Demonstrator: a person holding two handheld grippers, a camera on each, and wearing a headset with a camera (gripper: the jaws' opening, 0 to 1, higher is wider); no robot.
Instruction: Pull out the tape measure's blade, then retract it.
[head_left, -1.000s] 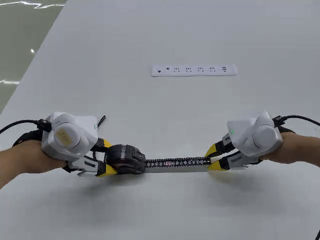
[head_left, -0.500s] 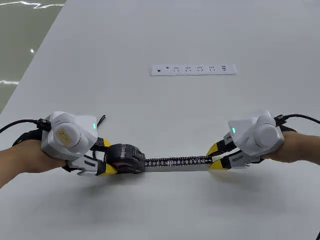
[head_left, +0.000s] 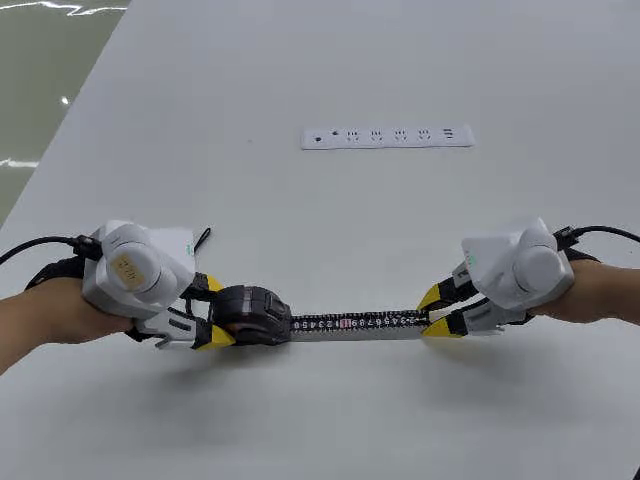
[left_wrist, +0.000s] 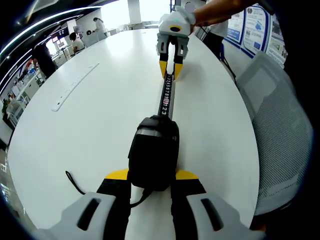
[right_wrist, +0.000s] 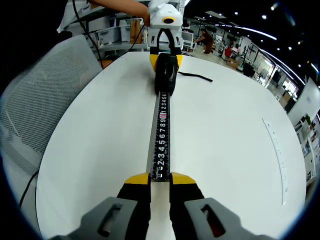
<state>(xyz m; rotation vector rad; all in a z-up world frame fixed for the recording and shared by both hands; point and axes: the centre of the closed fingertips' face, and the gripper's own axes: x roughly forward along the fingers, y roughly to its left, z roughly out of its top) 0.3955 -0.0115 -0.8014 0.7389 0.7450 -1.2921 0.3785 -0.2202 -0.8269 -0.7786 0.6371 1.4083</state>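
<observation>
Left claw (head_left: 216, 312) clamps tape measure case (head_left: 250, 315) at worktop (head_left: 300, 220) level. Right claw (head_left: 433, 313) pinches blade (head_left: 355, 323) tip; blade partly out, spanning between claws. Blade likely thin, springy, slick, recoil-loaded: grip flat at hook end, case by sides.

On table (head_left: 300, 60), toward near edge: tape measure (head_left: 250, 315) at left, clamped between jaws of left gripper (head_left: 216, 312). Blade (head_left: 355, 323) runs right from it, its end pinched in right gripper (head_left: 432, 313). Power strip (head_left: 387, 137) behind, well apart, parallel to blade. Strap (head_left: 203, 240) behind left gripper.
</observation>
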